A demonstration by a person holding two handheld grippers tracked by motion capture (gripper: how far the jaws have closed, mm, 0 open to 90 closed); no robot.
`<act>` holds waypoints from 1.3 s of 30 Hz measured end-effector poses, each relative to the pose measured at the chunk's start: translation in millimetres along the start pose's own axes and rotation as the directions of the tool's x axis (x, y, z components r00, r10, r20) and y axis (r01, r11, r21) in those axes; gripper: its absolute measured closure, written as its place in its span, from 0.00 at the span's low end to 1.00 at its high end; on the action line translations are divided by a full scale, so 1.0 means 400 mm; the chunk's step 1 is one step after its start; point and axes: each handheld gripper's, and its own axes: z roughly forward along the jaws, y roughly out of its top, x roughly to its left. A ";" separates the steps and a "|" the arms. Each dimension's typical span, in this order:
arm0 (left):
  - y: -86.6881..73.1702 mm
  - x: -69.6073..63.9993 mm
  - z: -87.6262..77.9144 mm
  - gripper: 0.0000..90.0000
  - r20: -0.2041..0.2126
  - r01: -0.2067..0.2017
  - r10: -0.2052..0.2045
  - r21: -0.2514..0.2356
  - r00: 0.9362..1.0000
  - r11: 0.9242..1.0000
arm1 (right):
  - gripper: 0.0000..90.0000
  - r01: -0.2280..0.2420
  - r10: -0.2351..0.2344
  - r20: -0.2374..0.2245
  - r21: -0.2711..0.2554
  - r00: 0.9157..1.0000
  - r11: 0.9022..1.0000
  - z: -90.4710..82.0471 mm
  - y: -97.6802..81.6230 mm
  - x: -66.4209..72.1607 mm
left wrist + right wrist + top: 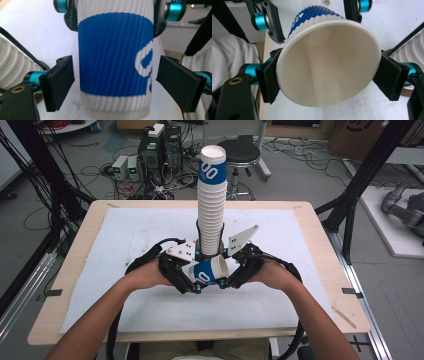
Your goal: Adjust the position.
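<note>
Between the two pairs of fingers, a single blue-and-white paper cup lies on its side above the table, just in front of a tall stack of cups. The right gripper holds it: its fingers press on the rim from both sides, the open mouth facing that gripper's camera. The left gripper has its fingers spread wide, one on either side of the cup's ribbed blue wall with a clear gap at each, so it grips nothing.

The cup looks handed over to the right gripper alone. The rim is thin and springy; too hard a squeeze could oval or crease it, and too soft a one could let the cup slip and drop. The stack behind is tall and narrow, so a stray knock from either gripper, or a hard, off-centre push when seating the cup, could topple it.
</note>
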 end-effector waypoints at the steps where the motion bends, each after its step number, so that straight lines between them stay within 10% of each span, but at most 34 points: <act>1: 0.001 -0.002 0.005 0.16 0.003 0.001 -0.001 0.008 1.000 1.000 | 0.21 0.003 -0.003 -0.005 0.010 1.000 1.000 0.003 0.003 0.001; 15: 0.005 -0.002 0.040 0.27 0.025 -0.025 0.023 0.092 0.999 0.995 | 0.21 0.030 -0.029 -0.010 0.075 1.000 0.997 0.035 0.016 0.012; 32: -0.002 0.000 0.043 0.30 0.023 -0.006 0.005 0.047 1.000 0.999 | 0.21 0.021 -0.020 -0.017 0.051 1.000 0.998 0.026 0.010 0.006; 39: -0.021 0.001 0.029 0.29 0.037 0.043 -0.040 -0.066 0.999 0.997 | 0.19 -0.037 0.033 -0.038 -0.092 0.999 0.995 0.009 -0.001 0.002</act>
